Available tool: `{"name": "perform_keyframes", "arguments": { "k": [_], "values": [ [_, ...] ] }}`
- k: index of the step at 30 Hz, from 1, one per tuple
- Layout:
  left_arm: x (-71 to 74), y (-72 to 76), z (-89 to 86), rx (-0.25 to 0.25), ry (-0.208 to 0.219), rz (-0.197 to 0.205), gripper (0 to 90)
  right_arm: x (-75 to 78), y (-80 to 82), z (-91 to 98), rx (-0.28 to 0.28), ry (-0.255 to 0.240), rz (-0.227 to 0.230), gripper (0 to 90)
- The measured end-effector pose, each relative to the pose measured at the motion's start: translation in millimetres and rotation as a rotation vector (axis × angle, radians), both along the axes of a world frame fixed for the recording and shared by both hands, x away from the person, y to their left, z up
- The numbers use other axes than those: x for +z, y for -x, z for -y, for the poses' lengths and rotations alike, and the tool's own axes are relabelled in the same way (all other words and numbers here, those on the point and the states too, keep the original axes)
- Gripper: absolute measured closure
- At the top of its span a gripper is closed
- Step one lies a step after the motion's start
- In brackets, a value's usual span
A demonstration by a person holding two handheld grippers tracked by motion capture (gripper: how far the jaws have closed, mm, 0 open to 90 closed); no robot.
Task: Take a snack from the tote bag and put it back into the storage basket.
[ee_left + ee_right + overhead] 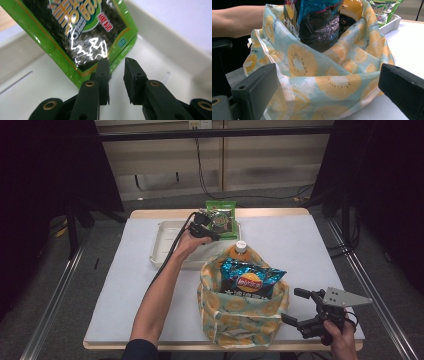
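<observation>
green seaweed packet (82, 37) leaning in white tray (175, 47), left gripper (116, 62) jaws parted

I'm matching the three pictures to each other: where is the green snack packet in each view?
High view: green snack packet stands at the white tray's far right end, by the left gripper.
Left gripper view: upper left, just beyond the parted jaws.
Right gripper view: top right corner, behind the fabric bag.
Shared landmark: the white tray.
</observation>
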State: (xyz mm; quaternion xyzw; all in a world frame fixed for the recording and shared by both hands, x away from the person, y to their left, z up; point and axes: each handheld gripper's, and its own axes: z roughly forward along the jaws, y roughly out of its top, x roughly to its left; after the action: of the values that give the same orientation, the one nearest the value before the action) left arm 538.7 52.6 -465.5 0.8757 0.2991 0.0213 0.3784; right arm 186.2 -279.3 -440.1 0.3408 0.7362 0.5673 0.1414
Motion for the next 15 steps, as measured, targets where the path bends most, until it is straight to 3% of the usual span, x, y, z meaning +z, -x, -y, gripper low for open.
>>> {"name": "perform_keyframes", "arguments": {
  "k": [7, 8, 9, 10, 15],
  "values": [
    [10.6, 18.9, -7.7, -0.015, 0.046, 0.022, 71.0, 0.1, 0.1, 1.4, -0.006, -0.004, 0.002, 1.9],
    [14.3, 27.0, -10.1, -0.023, 0.088, 0.032, 70.9, 0.2, -0.1, 1.6, -0.009, -0.004, 0.004, 1.9],
    [14.3, 27.0, -10.1, -0.023, 0.088, 0.032, 70.1, 0.2, -0.1, 1.6, -0.009, -0.004, 0.004, 1.9],
    [18.7, 35.3, -13.0, -0.028, 0.117, 0.039, 69.4, 0.6, -1.0, 1.5, -0.012, -0.009, 0.004, 2.0],
    [26.8, 51.9, -17.5, -0.042, 0.146, 0.067, 63.6, 0.4, -5.1, 0.6, -0.013, -0.011, 0.003, 2.0]
  ]
}}
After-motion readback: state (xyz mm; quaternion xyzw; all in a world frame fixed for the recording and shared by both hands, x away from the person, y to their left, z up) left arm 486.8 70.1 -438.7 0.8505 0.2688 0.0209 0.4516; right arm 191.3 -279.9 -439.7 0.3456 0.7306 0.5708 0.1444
